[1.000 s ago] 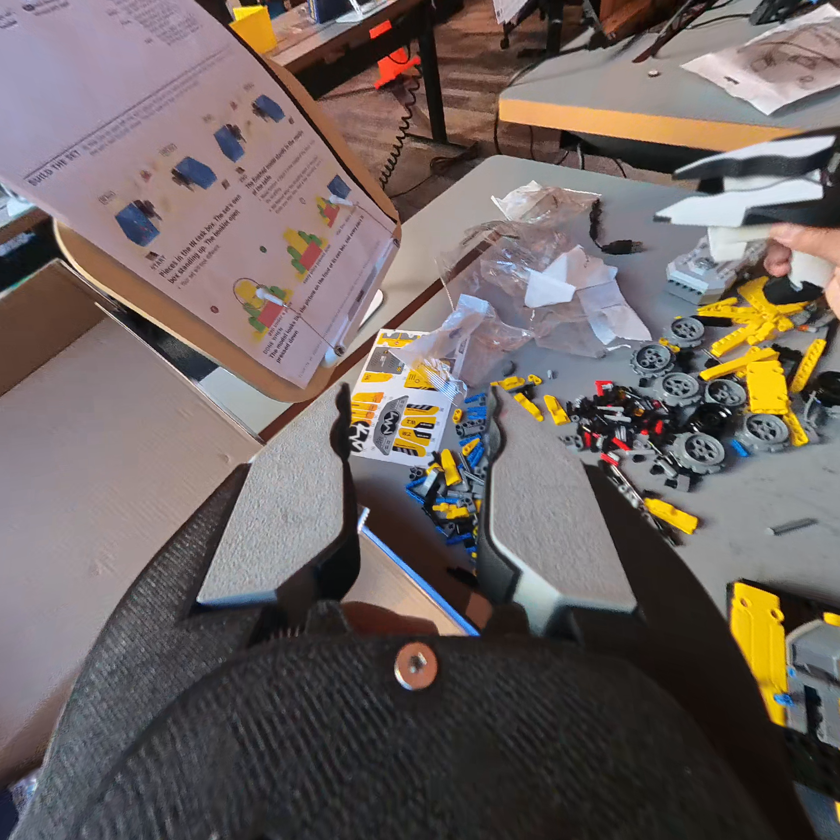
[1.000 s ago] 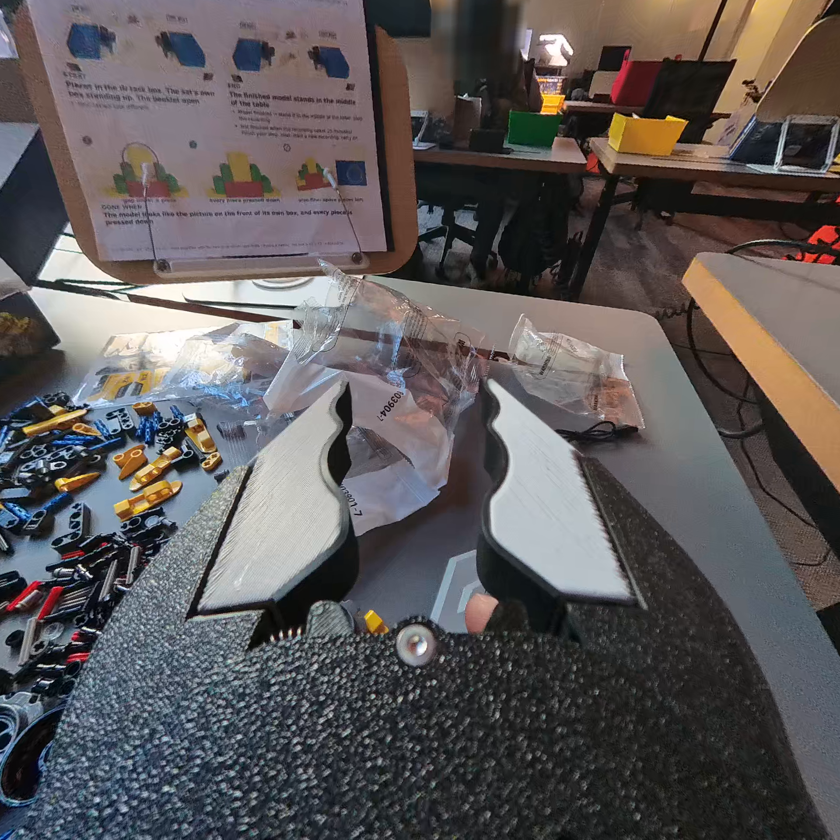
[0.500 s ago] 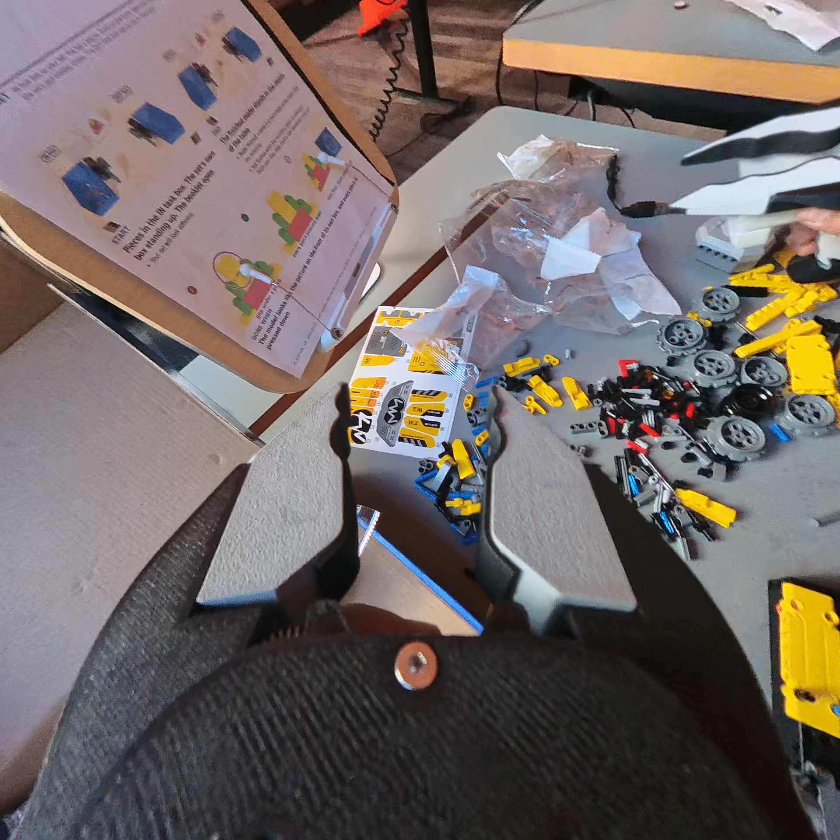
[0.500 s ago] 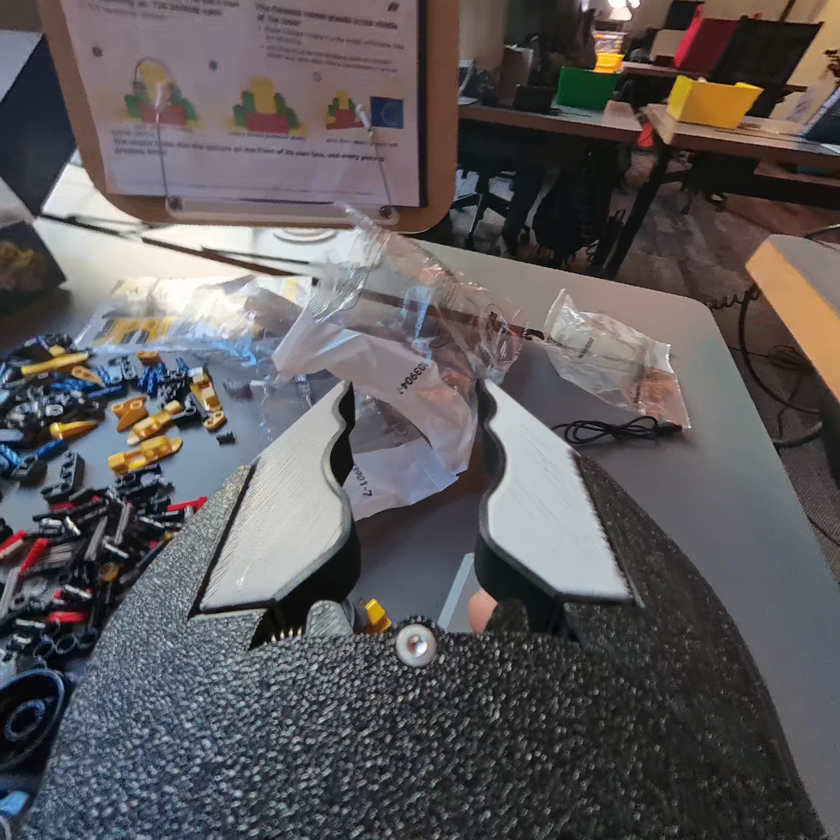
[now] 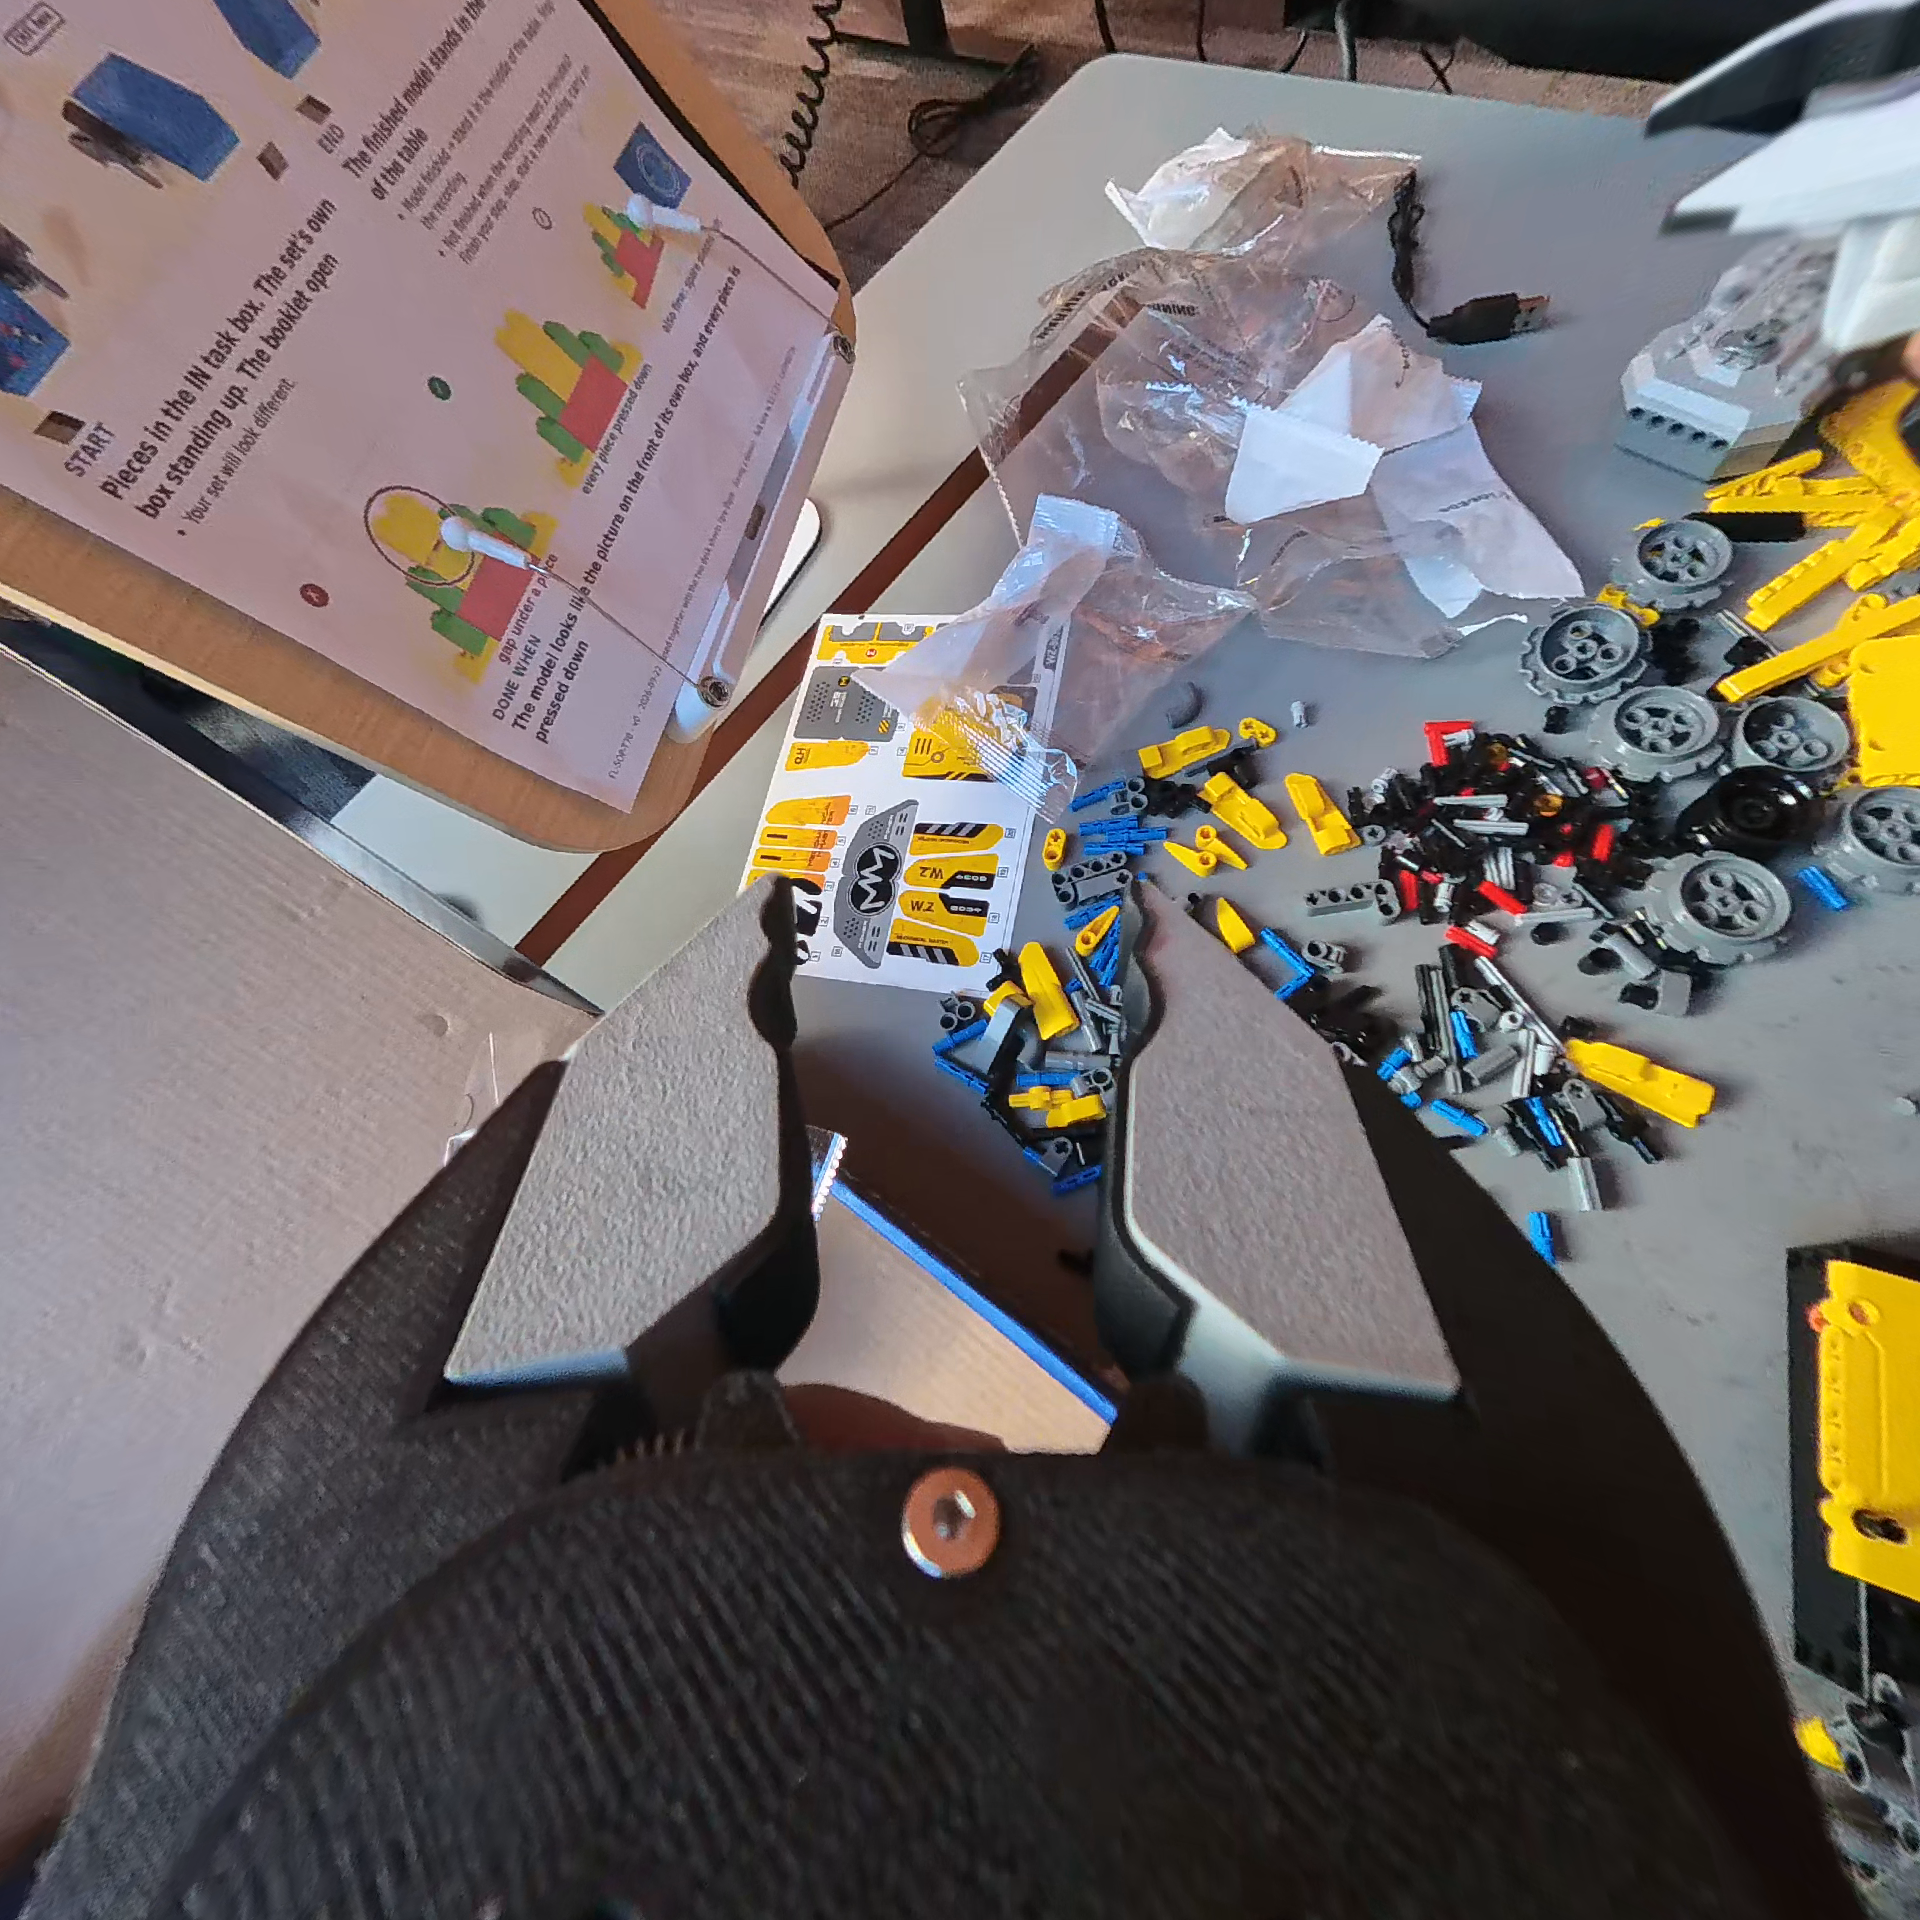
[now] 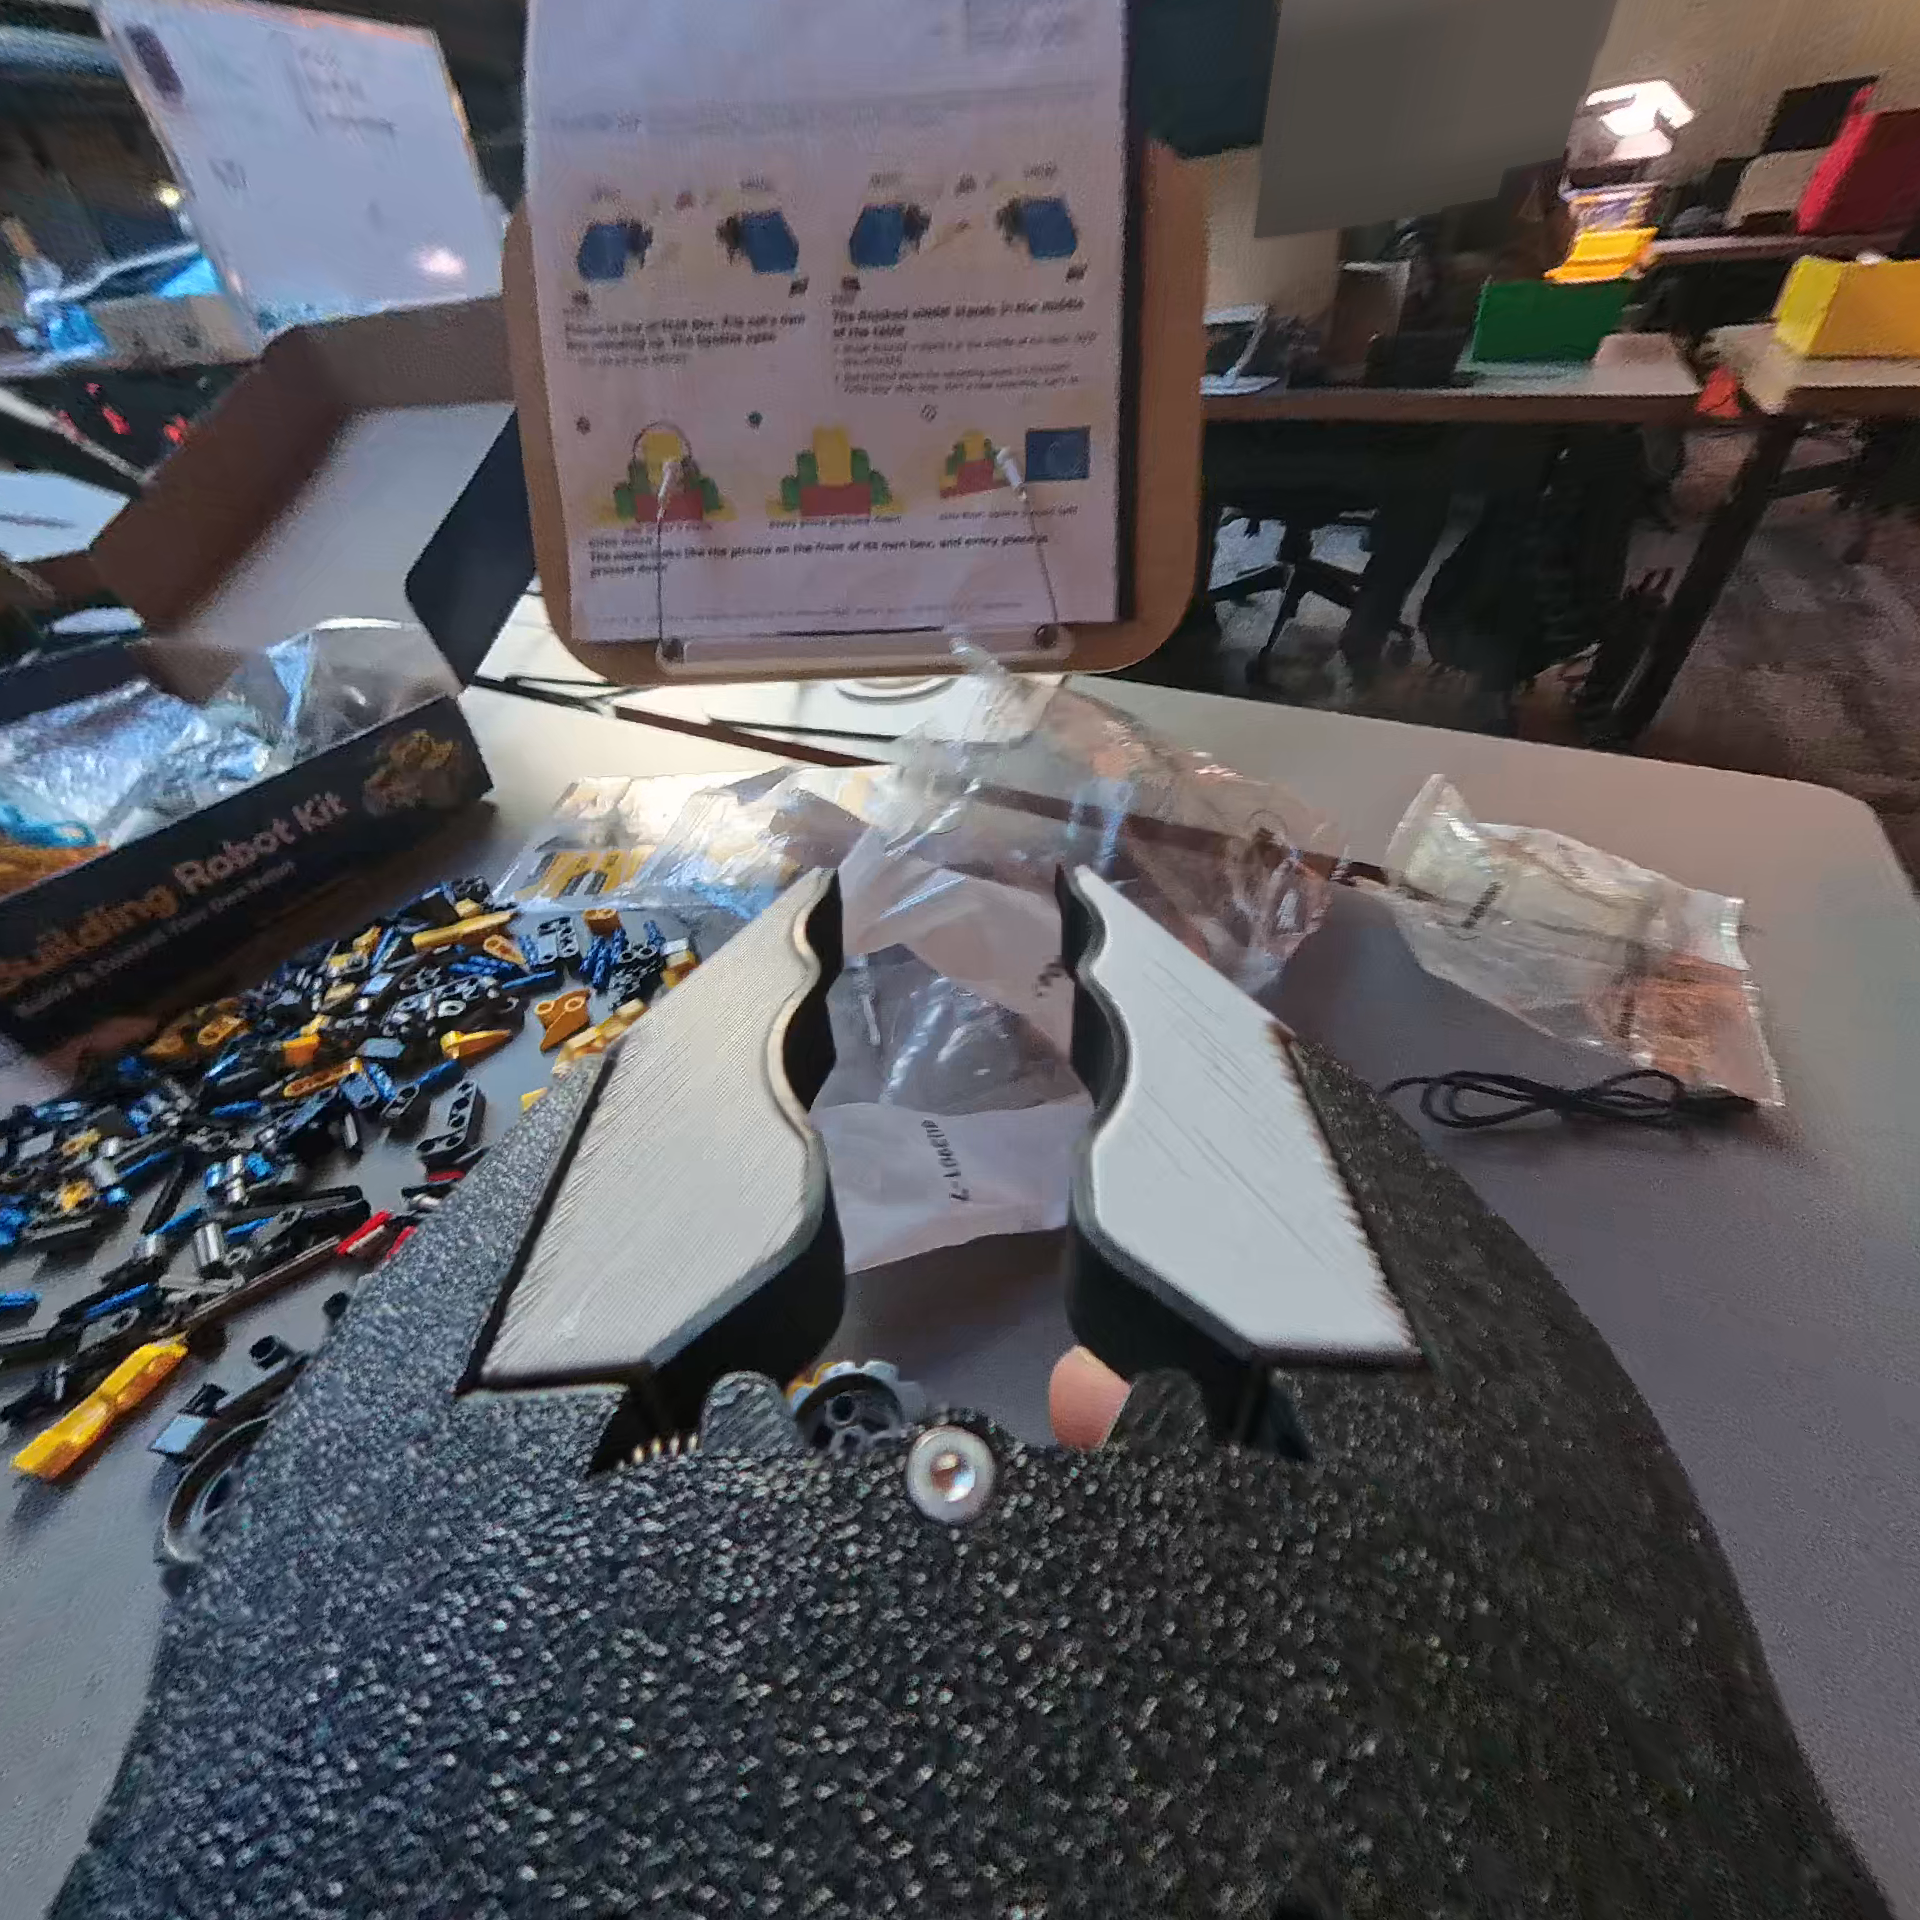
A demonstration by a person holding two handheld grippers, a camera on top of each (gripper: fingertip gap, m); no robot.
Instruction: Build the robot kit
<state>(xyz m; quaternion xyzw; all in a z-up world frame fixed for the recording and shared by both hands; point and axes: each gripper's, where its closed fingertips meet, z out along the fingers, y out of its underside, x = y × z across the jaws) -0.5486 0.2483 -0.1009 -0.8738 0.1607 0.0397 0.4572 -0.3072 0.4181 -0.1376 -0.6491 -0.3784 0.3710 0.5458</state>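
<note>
both grippers are gaping empty above the grey table (image 5: pixel 1714 1174), the left gripper (image 5: pixel 951 904) hovering over small blue, yellow and grey plastic building pieces (image 5: pixel 1049 1049), the right gripper (image 6: pixel 951 883) hovering over crumpled clear plastic bags (image 6: pixel 1091 831).

- An office-like workroom or lab, set up for building toy kits.
- Ahead of the right gripper (image 6: pixel 945 914), a grey counter (image 6: pixel 1558 1299) carries loose building pieces (image 6: pixel 260 1060), torn clear bags (image 6: pixel 1091 831) and a kit box (image 6: pixel 239 842).
- Beyond its fingers stands a board with a printed instruction sheet (image 6: pixel 831 364).
- Farther back to the right are more work tables (image 6: pixel 1455 384) with coloured bins (image 6: pixel 1548 317), carpeted floor, and what may be office chairs, though that part is blurred.
</note>
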